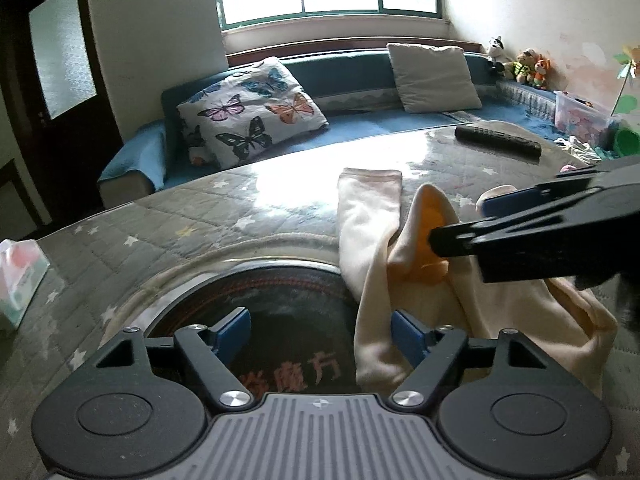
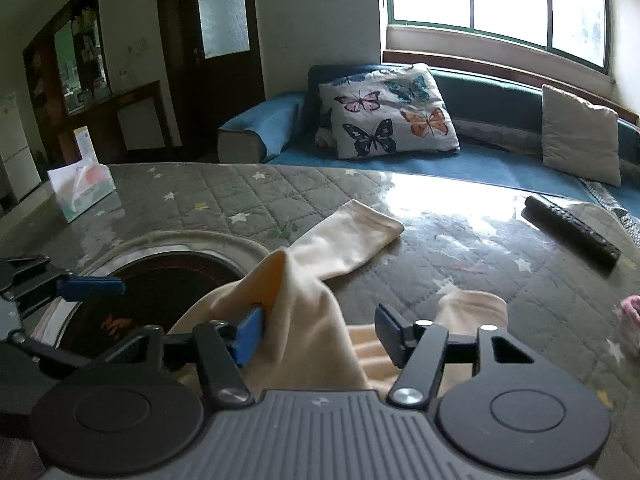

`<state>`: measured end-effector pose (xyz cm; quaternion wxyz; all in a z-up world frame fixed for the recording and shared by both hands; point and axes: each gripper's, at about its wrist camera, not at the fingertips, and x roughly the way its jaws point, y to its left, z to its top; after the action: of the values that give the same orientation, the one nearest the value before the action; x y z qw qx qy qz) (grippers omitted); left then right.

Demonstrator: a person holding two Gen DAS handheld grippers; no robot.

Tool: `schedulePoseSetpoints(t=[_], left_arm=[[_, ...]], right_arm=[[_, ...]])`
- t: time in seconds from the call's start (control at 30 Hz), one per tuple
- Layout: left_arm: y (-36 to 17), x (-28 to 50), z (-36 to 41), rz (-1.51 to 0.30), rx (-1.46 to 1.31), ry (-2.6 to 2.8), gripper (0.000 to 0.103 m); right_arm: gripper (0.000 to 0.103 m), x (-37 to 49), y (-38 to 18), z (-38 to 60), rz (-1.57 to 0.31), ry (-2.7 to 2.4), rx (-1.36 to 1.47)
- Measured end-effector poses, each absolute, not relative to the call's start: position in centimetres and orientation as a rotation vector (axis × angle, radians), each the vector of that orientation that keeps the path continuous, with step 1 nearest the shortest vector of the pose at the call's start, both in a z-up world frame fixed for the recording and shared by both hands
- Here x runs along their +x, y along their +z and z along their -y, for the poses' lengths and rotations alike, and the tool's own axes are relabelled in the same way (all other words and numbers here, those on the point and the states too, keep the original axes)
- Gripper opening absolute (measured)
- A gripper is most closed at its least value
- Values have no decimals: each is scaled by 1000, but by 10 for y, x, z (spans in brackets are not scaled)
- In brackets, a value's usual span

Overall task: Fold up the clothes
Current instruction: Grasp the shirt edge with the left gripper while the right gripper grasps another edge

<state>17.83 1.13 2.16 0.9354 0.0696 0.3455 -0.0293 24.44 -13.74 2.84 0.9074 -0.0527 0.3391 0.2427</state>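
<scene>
A cream-coloured garment point(image 1: 408, 264) with an orange lining lies bunched on a table covered by a grey quilted cloth with white stars point(image 1: 208, 208) under a glossy clear sheet. One sleeve point(image 2: 352, 232) stretches out flat toward a blue sofa, and a second cuff point(image 2: 472, 304) lies to the right.

The left gripper point(image 1: 320, 336) has its blue-padded jaws spread wide. Its right pad point(image 1: 406, 334) sits against a fold of the garment, while the left pad hangs over a round black induction hob point(image 1: 280, 304) sunk into the table.

The right gripper point(image 2: 320, 332) also has its jaws apart, with the raised middle of the garment between them. Its left pad point(image 2: 250, 334) touches the fabric; the right one stands just beside it. Neither gripper is pinching the fabric.

A black remote control point(image 2: 572, 232) lies further back on the table, well apart from the garment. A tissue box point(image 2: 80, 192) stands near the far left edge. On the sofa rest a butterfly-print cushion point(image 1: 252, 112) and a plain grey cushion point(image 1: 434, 78).
</scene>
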Motion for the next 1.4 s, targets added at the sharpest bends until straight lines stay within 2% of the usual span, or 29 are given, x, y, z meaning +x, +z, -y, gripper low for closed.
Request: schedulePoseSetpoints(t=[0.17,0.27,0.3,0.4,0.47,0.5,0.53,0.57,0.73,1.03,1.4], left_arm=[[21,189,-7,-702,139,-92,79],[20,197,-8,-709,118,-114,79],[20,200,-9,-713,106,-120,78],[17,207,-11,-736,55,-154,62],[15,210,-12,-748,31,-177,39],[14,211,-13,-753,22,-191,32],[14,211,-13,-756,15,-204,19],[15,209,-12,-749,21,-205,13],[23,192,-15,-707,23,-190,7],[54,135,-52,-648,-56,-87,6],[70,28,-80,-696,-193,-86,6]], right_arm=[[24,258,21,138,-734,522,-106],[9,259,20,141,-741,529,-97],[8,258,21,144,-737,526,-91],[7,254,29,155,-715,518,-68],[7,248,38,167,-683,496,-61],[7,245,42,173,-673,487,-54],[7,243,46,178,-664,479,-47],[7,239,52,187,-645,464,-44],[7,220,72,224,-592,408,-16],[7,159,87,308,-538,269,71],[7,91,81,373,-553,177,169]])
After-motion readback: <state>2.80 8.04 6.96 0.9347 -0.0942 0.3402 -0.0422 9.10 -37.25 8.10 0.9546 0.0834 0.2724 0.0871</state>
